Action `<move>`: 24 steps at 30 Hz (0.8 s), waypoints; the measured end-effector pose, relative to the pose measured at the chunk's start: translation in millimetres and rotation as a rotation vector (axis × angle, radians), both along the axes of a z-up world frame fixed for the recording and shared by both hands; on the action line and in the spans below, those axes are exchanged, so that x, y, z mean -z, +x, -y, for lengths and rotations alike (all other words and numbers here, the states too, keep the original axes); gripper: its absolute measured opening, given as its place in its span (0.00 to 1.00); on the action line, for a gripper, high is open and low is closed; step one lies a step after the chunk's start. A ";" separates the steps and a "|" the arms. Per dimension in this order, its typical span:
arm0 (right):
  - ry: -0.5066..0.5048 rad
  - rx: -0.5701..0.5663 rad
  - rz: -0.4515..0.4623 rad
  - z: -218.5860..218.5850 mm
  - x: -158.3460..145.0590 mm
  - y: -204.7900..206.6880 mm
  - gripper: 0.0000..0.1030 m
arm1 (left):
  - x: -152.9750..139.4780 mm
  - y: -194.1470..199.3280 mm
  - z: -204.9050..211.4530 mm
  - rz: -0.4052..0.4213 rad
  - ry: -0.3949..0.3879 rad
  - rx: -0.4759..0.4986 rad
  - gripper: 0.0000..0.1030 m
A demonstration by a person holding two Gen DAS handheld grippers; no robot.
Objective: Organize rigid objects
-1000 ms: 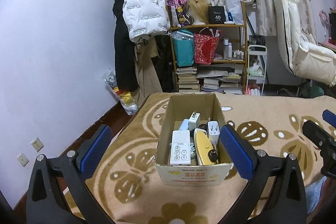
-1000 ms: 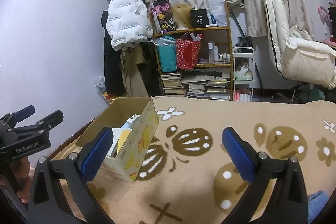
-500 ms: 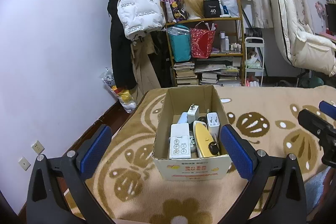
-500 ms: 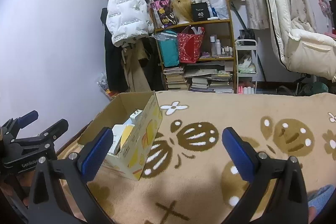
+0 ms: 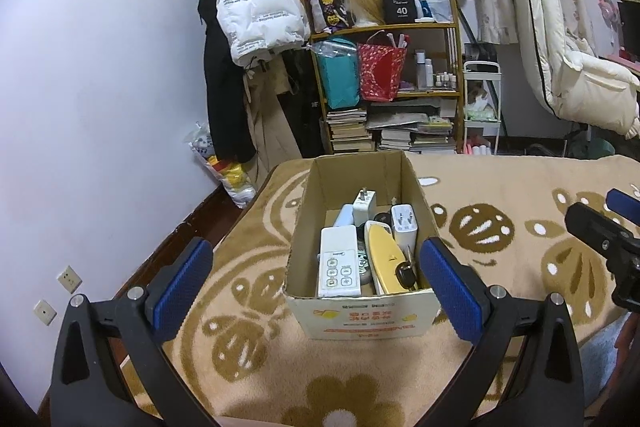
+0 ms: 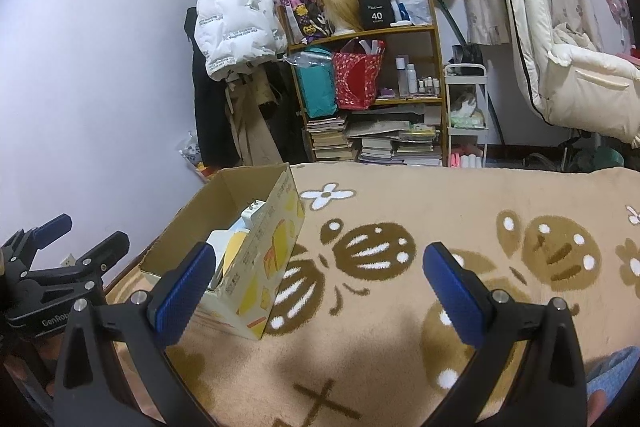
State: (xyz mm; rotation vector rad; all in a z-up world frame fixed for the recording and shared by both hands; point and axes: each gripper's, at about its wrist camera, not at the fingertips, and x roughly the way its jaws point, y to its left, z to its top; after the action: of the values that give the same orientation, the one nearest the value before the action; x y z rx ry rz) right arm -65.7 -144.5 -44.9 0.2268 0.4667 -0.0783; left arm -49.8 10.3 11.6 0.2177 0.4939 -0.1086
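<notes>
Cardboard box (image 5: 362,319) of chargers and remotes sat frame center on patterned blanket (image 5: 256,359); left hand-held gripper (image 5: 316,279) and right hand-held gripper (image 6: 316,283) both spread, empty.

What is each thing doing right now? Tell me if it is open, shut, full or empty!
Cardboard box: open, holding gadgets.
White remote: lying in box.
Yellow case: lying in box.
Left gripper: open, empty.
Right gripper: open, empty.
</notes>
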 end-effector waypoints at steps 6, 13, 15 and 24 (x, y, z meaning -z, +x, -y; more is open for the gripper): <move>0.004 0.006 0.003 2.6 2.5 -1.0 1.00 | 0.8 2.5 -4.9 -0.006 -0.029 -0.009 0.99; -0.003 0.012 0.003 3.6 1.9 -1.7 1.00 | -0.9 1.7 -10.4 0.005 -0.052 -0.019 0.99; -0.001 0.011 0.002 4.6 1.8 -2.4 1.00 | -1.0 1.6 -10.8 0.002 -0.051 -0.018 0.99; -0.003 0.012 0.002 3.8 1.9 -2.2 1.00 | -1.7 1.9 -11.7 0.003 -0.050 -0.017 0.99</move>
State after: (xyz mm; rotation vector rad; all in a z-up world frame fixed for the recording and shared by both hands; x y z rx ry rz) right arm -67.9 -148.3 -46.8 0.2264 0.4633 -0.0904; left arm -47.9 22.0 13.3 0.1643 0.4893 -0.1044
